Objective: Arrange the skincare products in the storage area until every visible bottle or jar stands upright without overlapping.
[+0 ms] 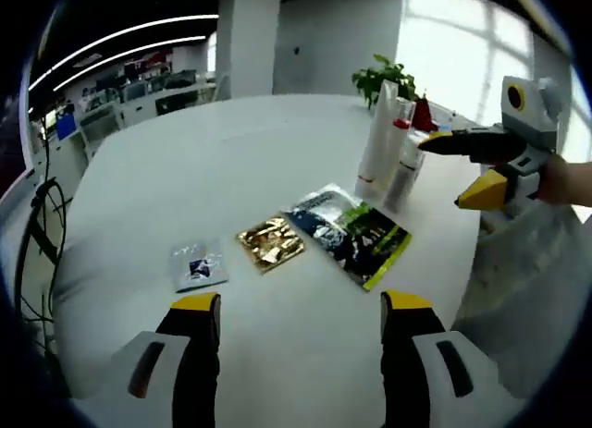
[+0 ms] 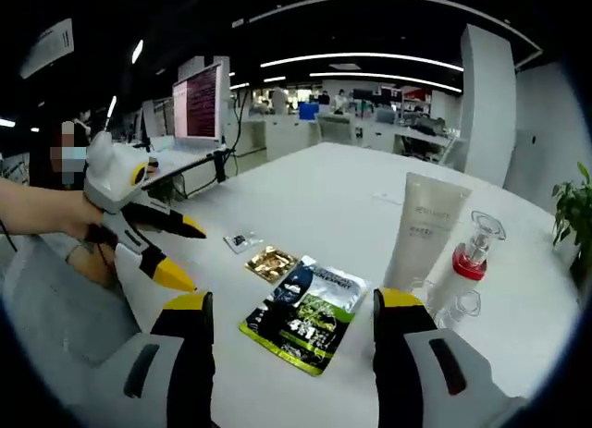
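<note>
Print on the white tube (image 2: pixel 421 232) is too small to read, and the clear bottle (image 1: pixel 404 177) sits half-hidden behind it. Far desk edge, the plant (image 2: pixel 575 215) is cut off.

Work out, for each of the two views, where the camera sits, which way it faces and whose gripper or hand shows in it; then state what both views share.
Left gripper view: rides the left gripper, facing across the white table toward a window; the right gripper, held in a hand, enters from the right.
Right gripper view: rides the right gripper, facing an office interior; the left gripper and a forearm enter from the left.
Shared: the green sachet, gold sachet, small sachet, white tube.
</note>
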The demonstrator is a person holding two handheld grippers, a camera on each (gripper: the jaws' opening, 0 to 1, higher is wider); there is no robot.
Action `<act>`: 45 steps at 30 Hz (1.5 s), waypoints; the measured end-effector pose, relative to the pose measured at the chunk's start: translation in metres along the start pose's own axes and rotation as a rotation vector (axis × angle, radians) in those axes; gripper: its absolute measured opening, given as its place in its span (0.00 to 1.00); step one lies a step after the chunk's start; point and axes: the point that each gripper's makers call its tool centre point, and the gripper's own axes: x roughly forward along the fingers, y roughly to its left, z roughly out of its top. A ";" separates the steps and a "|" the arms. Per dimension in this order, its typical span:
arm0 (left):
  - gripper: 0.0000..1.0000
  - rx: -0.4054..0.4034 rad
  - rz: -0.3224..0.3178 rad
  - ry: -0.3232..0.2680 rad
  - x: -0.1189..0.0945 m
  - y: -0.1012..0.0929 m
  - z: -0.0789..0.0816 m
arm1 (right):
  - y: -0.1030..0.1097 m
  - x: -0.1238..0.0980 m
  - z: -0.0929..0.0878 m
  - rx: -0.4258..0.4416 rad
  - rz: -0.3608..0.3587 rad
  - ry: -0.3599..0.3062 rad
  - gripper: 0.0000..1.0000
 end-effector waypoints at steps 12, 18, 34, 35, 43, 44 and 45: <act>0.78 -0.083 0.045 -0.045 -0.028 -0.003 0.003 | -0.036 -0.040 -0.012 0.057 -0.076 0.006 0.81; 0.87 -0.099 0.063 -0.056 -0.041 -0.011 0.006 | -0.038 -0.052 -0.021 0.058 -0.064 0.020 0.86; 0.99 -0.207 0.117 -0.076 -0.070 -0.040 -0.005 | -0.039 -0.079 -0.030 0.061 -0.009 0.040 1.00; 0.99 -0.197 0.126 -0.072 -0.070 -0.039 -0.005 | -0.038 -0.080 -0.030 0.080 -0.006 0.037 1.00; 0.99 -0.172 0.155 -0.067 -0.067 -0.035 -0.004 | -0.033 -0.077 -0.029 0.072 0.011 0.034 1.00; 0.99 -0.173 0.156 -0.067 -0.067 -0.034 -0.005 | -0.032 -0.076 -0.029 0.069 0.012 0.035 1.00; 0.99 -0.177 0.160 -0.069 -0.067 -0.033 -0.004 | -0.033 -0.076 -0.029 0.067 0.012 0.034 1.00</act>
